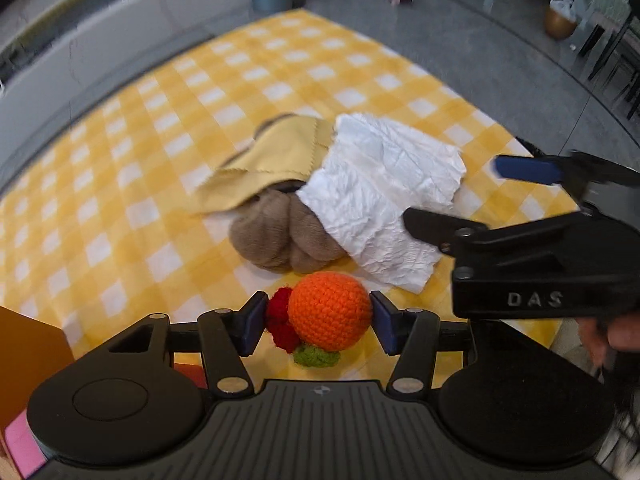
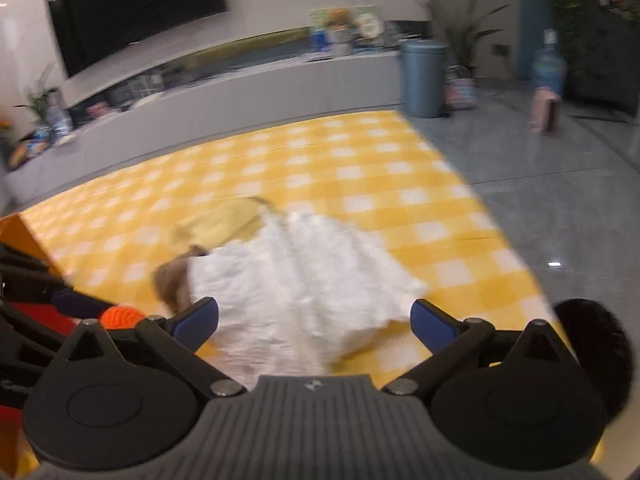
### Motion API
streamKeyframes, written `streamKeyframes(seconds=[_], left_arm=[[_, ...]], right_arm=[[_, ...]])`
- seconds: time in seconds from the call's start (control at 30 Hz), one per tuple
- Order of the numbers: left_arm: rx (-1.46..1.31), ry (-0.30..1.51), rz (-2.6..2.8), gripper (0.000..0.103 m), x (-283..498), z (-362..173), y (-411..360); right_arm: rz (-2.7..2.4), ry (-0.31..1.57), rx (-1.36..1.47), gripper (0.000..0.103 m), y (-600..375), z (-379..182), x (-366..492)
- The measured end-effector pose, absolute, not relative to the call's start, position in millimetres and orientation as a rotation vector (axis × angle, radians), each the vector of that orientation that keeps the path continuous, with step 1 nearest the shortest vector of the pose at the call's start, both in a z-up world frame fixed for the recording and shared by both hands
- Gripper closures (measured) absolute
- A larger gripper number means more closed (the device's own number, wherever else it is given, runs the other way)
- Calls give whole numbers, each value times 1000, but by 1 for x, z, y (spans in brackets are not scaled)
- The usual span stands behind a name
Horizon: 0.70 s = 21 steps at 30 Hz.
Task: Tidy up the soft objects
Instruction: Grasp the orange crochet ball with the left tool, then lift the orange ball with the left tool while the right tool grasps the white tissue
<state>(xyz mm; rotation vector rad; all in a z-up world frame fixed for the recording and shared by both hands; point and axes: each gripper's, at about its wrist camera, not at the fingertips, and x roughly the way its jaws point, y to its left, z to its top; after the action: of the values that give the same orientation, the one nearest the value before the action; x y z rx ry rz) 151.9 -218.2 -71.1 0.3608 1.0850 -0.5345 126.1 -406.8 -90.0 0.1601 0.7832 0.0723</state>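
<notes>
One legible marking found: the raised letters "DAS" on the black body of the right gripper [image 1: 486, 196], just right of the crocheted orange ball [image 1: 329, 311]. Elsewhere, including the far counter's packages, nothing can be read.

Black tongs [image 1: 318, 322] (blue pads, "DAS" embossed)

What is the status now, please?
Left gripper shut on crochet toy. Right gripper open above white cloth. Yellow cloth and brown plush piled under it. Nothing in the way.
</notes>
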Motion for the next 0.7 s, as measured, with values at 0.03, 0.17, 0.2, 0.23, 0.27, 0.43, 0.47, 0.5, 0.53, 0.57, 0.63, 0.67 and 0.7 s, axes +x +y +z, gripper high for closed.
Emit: streamKeyframes(seconds=[0.03, 0.17, 0.2, 0.23, 0.27, 0.43, 0.47, 0.5, 0.53, 0.57, 0.63, 0.67, 0.7], left_arm=[[374, 1067, -532, 40, 150, -71, -215], [403, 1004, -556, 41, 143, -73, -209], [395, 997, -559, 41, 143, -73, -210], [377, 996, -562, 41, 144, -72, -209], [371, 995, -564, 41, 146, -72, -207], [243, 1021, -654, 41, 157, -71, -195], [223, 1028, -669, 41, 158, -71, -193], [221, 1027, -670, 41, 159, -71, -193], [228, 1028, -667, 41, 158, -72, -194], [236, 1031, -666, 41, 157, -72, -196], [225, 1043, -678, 41, 158, -73, -196], [212, 1048, -689, 41, 159, -73, -195], [200, 1055, -700, 41, 161, -74, -194]], right_arm=[[98, 781, 148, 3, -404, -92, 128], [116, 800, -15, 3, -380, -102, 135], [128, 815, -35, 3, -376, -105, 136], [125, 829, -45, 3, -374, -108, 138], [123, 838, -45, 3, -375, -111, 140], [120, 868, -53, 3, -377, -120, 145], [124, 881, -53, 3, -376, -122, 147], [127, 890, -41, 3, -377, -123, 148], [126, 897, -25, 7, -380, -124, 149], [124, 907, -10, 16, -382, -125, 151], [109, 931, 11, 37, -386, -128, 154], [83, 933, 5, 54, -387, -128, 153], [58, 924, -7, 63, -386, -126, 150]])
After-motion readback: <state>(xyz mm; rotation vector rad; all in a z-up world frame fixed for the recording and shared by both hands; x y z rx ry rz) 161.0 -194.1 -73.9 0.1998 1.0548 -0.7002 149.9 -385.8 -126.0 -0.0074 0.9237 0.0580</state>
